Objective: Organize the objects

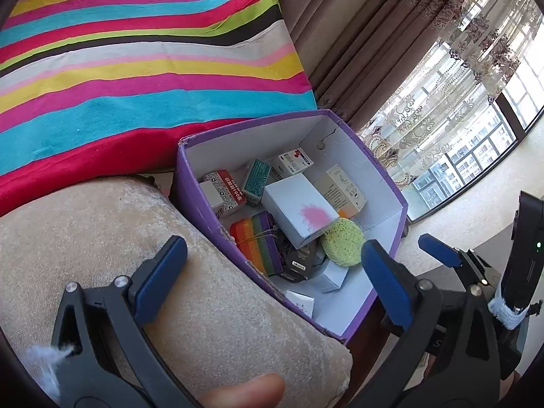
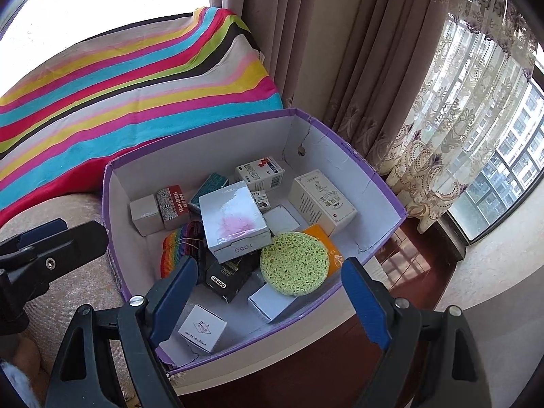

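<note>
Setting: curtained window corner, sofa draped with a striped blanket (image 2: 136,102); beige cushion (image 1: 170,255) at its foot.

Container: purple box (image 2: 374,183), open-topped, white inside, its left wall against the cushion.

Contents, jumbled:
- white carton with pink blot (image 2: 233,221), mid-box, on top; judged light, stiff, crushable; take across its short sides.
- green sponge (image 2: 294,263), near the front wall; soft, springy, light; pinch at its rim.
- rainbow strap (image 2: 176,251), left side; limp, may snag.
- black DORMI box (image 2: 227,280), half buried.
- small white cube (image 2: 202,328), front left corner.

Tools: left gripper (image 1: 272,282) jaws spread wide, empty, straddling the box's left wall. Right gripper (image 2: 268,299) jaws spread, empty, over the front wall.
</note>
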{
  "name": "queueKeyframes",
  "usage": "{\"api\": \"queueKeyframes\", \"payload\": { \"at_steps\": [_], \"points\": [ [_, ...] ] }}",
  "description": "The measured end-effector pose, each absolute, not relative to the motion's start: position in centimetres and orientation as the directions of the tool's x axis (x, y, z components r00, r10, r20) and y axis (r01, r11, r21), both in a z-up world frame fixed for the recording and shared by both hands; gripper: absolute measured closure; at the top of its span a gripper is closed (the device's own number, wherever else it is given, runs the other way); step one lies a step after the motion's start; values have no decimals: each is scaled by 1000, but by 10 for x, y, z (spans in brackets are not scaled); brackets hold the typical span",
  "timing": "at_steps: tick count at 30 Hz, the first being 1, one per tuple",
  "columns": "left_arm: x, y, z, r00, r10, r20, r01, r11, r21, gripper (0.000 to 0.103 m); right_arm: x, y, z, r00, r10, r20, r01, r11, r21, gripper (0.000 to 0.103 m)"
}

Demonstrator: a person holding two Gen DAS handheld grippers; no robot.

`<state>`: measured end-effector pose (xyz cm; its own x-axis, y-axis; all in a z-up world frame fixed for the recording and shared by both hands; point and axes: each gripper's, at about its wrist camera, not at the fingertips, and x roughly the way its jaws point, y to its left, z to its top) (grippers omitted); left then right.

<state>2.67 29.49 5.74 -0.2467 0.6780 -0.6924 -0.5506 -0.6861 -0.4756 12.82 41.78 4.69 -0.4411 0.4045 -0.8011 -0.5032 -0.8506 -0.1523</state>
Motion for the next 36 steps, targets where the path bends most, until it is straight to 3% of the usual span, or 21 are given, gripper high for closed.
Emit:
{"api": "queueKeyframes", "payload": {
  "at_steps": [15, 20, 36],
  "points": [
    [29, 300, 62, -174, 744, -646, -568, -611, -551, 0, 131, 420, 48, -429, 440, -789, -510, -839, -190, 15],
    [29, 306, 55, -178, 707, -685, -559, -645, -521, 1, 130, 422, 44, -422, 432, -797, -509, -840, -187, 15],
    [29, 305, 53, -179, 703, -689, -560, -648, -516, 1, 132, 421, 47, -438, 429, -790, -503, -845, -180, 15]
  ]
}}
